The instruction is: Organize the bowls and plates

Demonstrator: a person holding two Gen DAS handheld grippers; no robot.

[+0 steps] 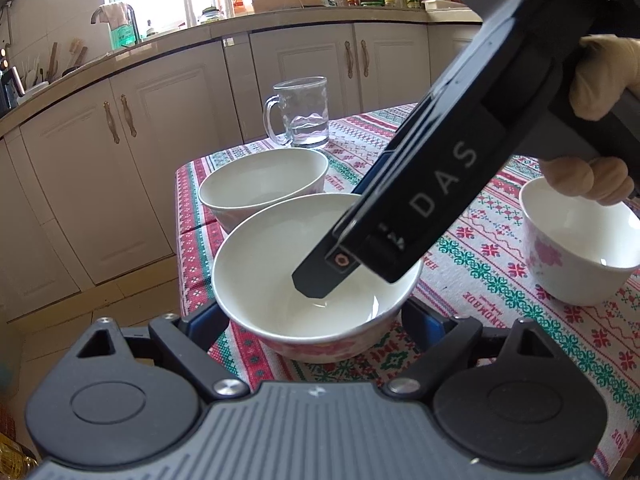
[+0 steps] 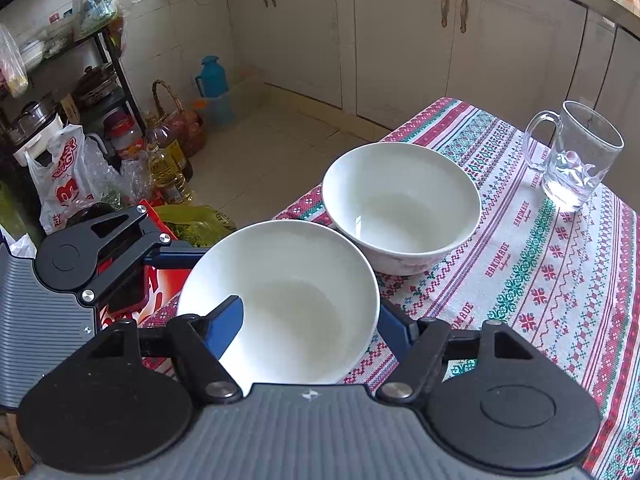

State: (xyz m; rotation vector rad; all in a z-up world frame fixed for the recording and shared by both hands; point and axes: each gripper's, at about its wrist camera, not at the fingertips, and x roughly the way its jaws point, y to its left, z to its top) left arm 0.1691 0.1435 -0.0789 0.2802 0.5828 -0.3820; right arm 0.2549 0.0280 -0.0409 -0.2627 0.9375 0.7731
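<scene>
A white bowl with pink flowers (image 1: pixel 280 276) sits near the table's left edge, and shows in the right wrist view (image 2: pixel 304 292) too. My left gripper (image 1: pixel 316 316) is open, its blue fingers (image 1: pixel 204 322) on either side of the bowl's outer wall. My right gripper (image 2: pixel 312 328) straddles the same bowl's rim: one finger (image 2: pixel 228 322) is inside the bowl, the other (image 2: pixel 394 330) outside. It also shows from the side in the left wrist view (image 1: pixel 320 280). A second white bowl (image 1: pixel 264 184) (image 2: pixel 400 208) stands just behind. A smaller flowered bowl (image 1: pixel 580 240) stands at the right.
A glass mug (image 1: pixel 300 114) (image 2: pixel 572 160) with a little water stands at the far side of the patterned tablecloth (image 2: pixel 540 272). Kitchen cabinets (image 1: pixel 132 140) lie beyond. Bags, oil bottles (image 2: pixel 168 168) and a shelf crowd the floor left of the table.
</scene>
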